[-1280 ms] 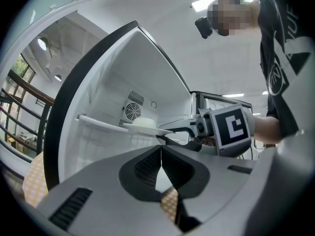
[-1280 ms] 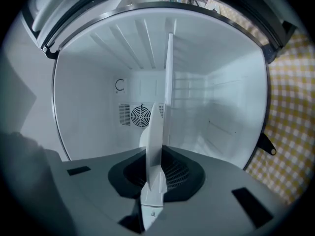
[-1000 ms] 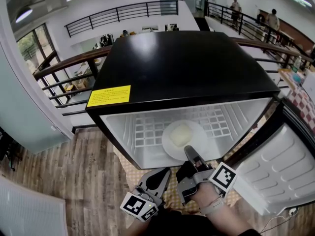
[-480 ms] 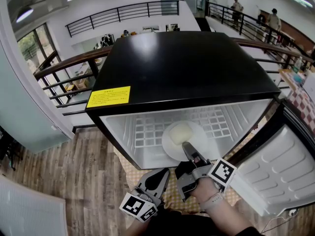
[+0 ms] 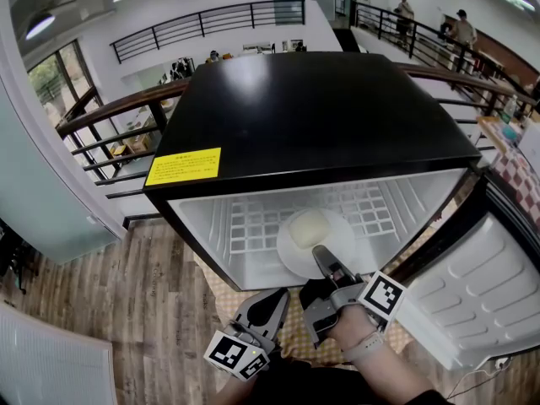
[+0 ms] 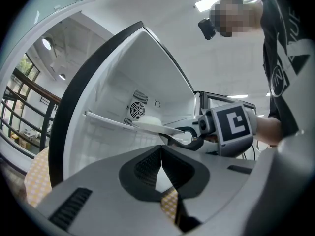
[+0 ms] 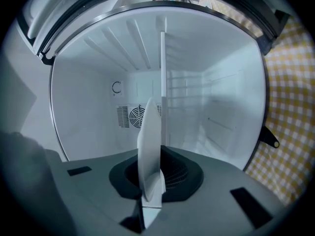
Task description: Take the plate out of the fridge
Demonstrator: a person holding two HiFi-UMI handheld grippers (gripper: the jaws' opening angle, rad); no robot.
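Note:
A white plate (image 5: pixel 331 245) with a pale lump of food (image 5: pixel 309 226) lies on the wire shelf (image 5: pixel 253 226) inside the open black fridge (image 5: pixel 312 116). My right gripper (image 5: pixel 323 262) reaches in level, and its jaws have just been closing on the plate's near rim. In the right gripper view the plate (image 7: pixel 149 146) stands edge-on, clamped in my right gripper (image 7: pixel 150 200). Outside the fridge, low and to the left, my left gripper (image 5: pixel 268 309) is shut on nothing. In its own view, past my left gripper (image 6: pixel 161 154), the plate (image 6: pixel 160 128) and the right gripper (image 6: pixel 197 137) show side-on.
The fridge door (image 5: pixel 485 285) hangs open at the right. A yellow checked mat (image 5: pixel 295 337) lies on the wood floor (image 5: pixel 143 302) under the fridge. A fan grille (image 7: pixel 134 116) sits on the fridge's back wall. Railings (image 5: pixel 110 125) run behind.

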